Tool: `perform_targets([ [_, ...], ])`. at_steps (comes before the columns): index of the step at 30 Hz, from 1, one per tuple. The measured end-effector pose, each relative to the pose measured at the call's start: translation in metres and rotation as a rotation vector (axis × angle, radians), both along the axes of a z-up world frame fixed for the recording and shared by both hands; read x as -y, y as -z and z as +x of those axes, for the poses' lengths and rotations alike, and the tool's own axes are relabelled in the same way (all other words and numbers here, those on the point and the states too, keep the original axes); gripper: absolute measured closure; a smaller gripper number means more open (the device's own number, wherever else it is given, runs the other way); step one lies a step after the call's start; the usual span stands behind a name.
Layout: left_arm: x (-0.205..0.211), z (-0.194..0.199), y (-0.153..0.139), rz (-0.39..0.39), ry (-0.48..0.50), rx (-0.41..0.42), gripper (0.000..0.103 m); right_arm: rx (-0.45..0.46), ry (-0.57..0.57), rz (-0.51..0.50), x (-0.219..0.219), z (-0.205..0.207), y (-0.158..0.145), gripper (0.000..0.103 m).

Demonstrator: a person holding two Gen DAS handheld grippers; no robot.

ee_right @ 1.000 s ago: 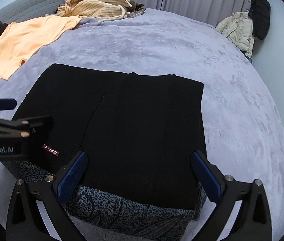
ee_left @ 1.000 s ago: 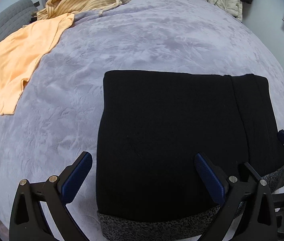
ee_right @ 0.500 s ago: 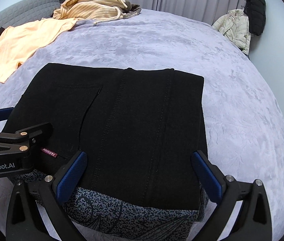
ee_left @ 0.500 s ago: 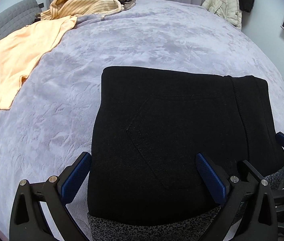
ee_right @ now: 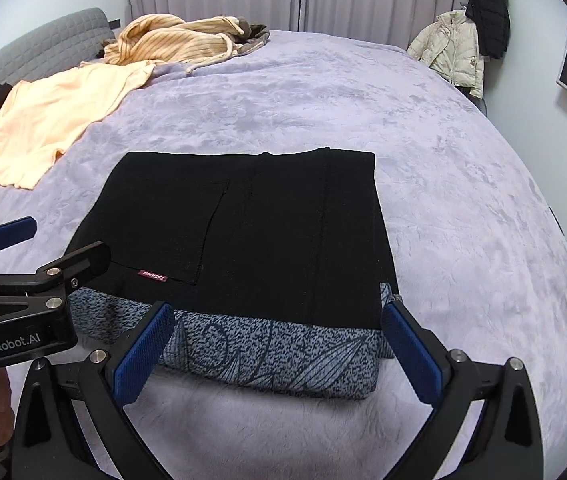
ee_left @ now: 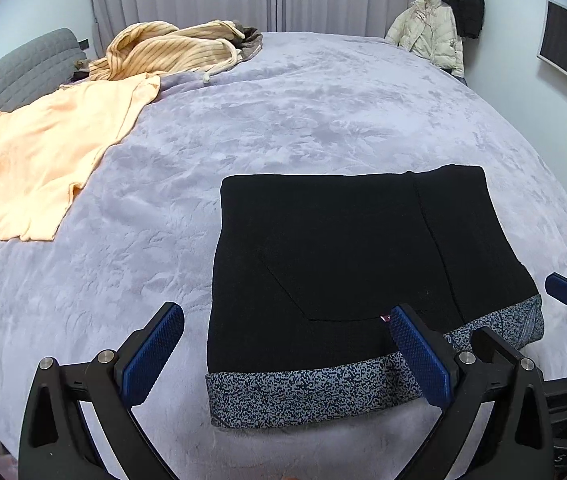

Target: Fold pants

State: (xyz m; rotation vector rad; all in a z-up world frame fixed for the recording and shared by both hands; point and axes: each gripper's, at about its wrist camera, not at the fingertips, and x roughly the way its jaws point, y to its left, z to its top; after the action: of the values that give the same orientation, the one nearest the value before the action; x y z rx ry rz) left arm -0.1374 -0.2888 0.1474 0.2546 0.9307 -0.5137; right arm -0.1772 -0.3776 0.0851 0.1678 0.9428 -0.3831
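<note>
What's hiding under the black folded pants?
A speckled grey-blue patterned fabric peeks out beneath the folded black pants along their near edge, on the lilac plush blanket. The rest is covered.

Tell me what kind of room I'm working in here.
Most likely a bedroom. The folded black pants lie on a wide bed covered by a lavender plush blanket, a grey quilted headboard stands at the far left, and jackets hang by the curtained wall.
</note>
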Motion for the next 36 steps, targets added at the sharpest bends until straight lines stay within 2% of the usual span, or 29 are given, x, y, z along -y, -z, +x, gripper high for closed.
perform_targets([
  [4, 0.003, 0.001, 0.001, 0.015, 0.006, 0.003, 0.0, -0.008, 0.003, -0.016, -0.002, 0.002, 0.0, 0.0],
  [10, -0.003, -0.003, 0.003, 0.011, -0.014, -0.054, 0.0, -0.022, 0.018, 0.012, -0.002, -0.004, 0.004, 0.0],
  [16, -0.013, -0.017, -0.005, 0.012, -0.072, 0.048, 0.0, -0.052, 0.024, -0.013, -0.012, -0.01, 0.006, 0.0],
  [20, -0.013, -0.02, -0.002, 0.025, -0.047, 0.012, 0.0, -0.058, 0.021, -0.014, -0.016, -0.014, 0.007, 0.0],
  [25, -0.018, -0.024, 0.0, 0.022, -0.065, 0.008, 0.0, -0.076, 0.023, -0.012, -0.017, -0.016, 0.011, 0.0],
  [36, -0.017, -0.029, 0.007, 0.042, -0.034, 0.0, 0.0, -0.08, 0.031, -0.009, -0.014, -0.021, 0.013, 0.0],
])
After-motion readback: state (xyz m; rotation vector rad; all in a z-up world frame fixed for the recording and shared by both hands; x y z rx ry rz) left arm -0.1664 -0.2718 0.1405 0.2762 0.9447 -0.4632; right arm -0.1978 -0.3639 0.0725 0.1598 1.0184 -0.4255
